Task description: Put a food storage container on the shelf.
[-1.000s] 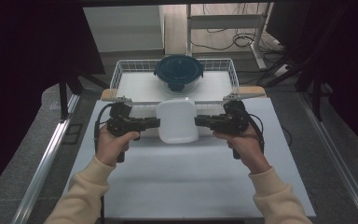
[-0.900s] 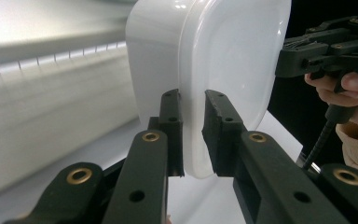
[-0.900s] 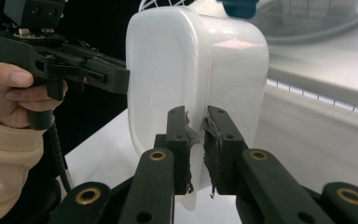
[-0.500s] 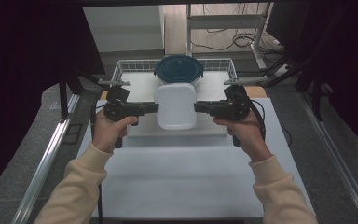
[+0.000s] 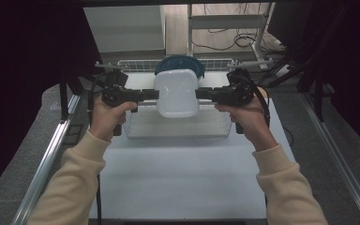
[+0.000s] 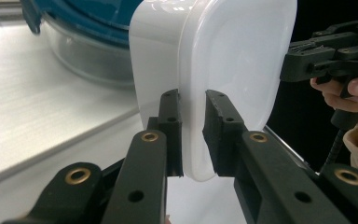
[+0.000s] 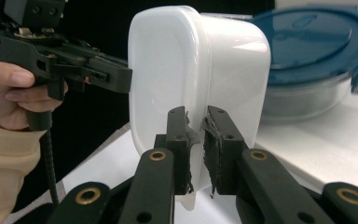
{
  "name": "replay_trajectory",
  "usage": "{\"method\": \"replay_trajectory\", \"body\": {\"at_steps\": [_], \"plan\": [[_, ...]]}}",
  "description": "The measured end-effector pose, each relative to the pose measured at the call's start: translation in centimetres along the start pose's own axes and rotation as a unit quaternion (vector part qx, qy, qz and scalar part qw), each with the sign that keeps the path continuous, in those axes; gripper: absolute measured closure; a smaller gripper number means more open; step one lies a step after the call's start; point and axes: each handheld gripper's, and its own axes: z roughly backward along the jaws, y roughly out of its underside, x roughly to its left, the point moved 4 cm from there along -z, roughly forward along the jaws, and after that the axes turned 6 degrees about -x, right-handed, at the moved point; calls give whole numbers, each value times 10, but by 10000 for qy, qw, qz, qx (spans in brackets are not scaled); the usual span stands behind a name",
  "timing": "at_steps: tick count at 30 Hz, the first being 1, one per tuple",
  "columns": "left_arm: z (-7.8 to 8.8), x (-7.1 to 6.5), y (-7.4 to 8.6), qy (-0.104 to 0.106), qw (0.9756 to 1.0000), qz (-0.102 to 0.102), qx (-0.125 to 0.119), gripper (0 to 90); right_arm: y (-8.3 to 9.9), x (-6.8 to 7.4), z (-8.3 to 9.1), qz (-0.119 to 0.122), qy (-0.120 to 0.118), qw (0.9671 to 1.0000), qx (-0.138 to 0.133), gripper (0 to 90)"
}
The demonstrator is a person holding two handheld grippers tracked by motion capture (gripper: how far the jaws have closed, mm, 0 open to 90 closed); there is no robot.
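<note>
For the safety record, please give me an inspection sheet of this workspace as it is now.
Surface: white table, bare at the front.
Job's things: white box held in the air by its rim on both sides, above a wire basket.
Clutter: glass bowl with blue lid behind the box.
Grippers: left gripper and right gripper both shut on the box's rim.
Cables: one trails from each gripper; more on the floor behind.
Surroundings: dark curtains, metal rails.

Both forearms reach forward in cream sleeves, level with each other. The left hand holds the left tool pointing inward, its jaws pinched nearly together. The right hand mirrors it, the right tool likewise pointing inward with jaws nearly closed.
</note>
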Motion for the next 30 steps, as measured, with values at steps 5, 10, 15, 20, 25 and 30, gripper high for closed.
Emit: {"method": "replay_trajectory", "body": {"at_steps": [5,10,15,20,25,30], "plan": [[1,1,-15,14,10000,-30,18,776,-14,1,1,53,25,10000,-29,794],[-2,4,-29,-20,10000,21,50,775,-27,-4,-2,-11,37,10000,-18,794],[-4,8,-42,-28,10000,75,49,775,-40,-11,-6,-110,47,9999,-47,794],[-6,11,-51,15,9999,118,50,775,-49,-14,-7,-122,13,9999,-92,794],[-8,12,-63,24,9999,151,18,774,-59,-18,-7,-146,8,9998,-107,793],[-7,9,-75,-22,9999,101,-7,775,-70,-20,-6,-191,8,9997,-151,794]]}}
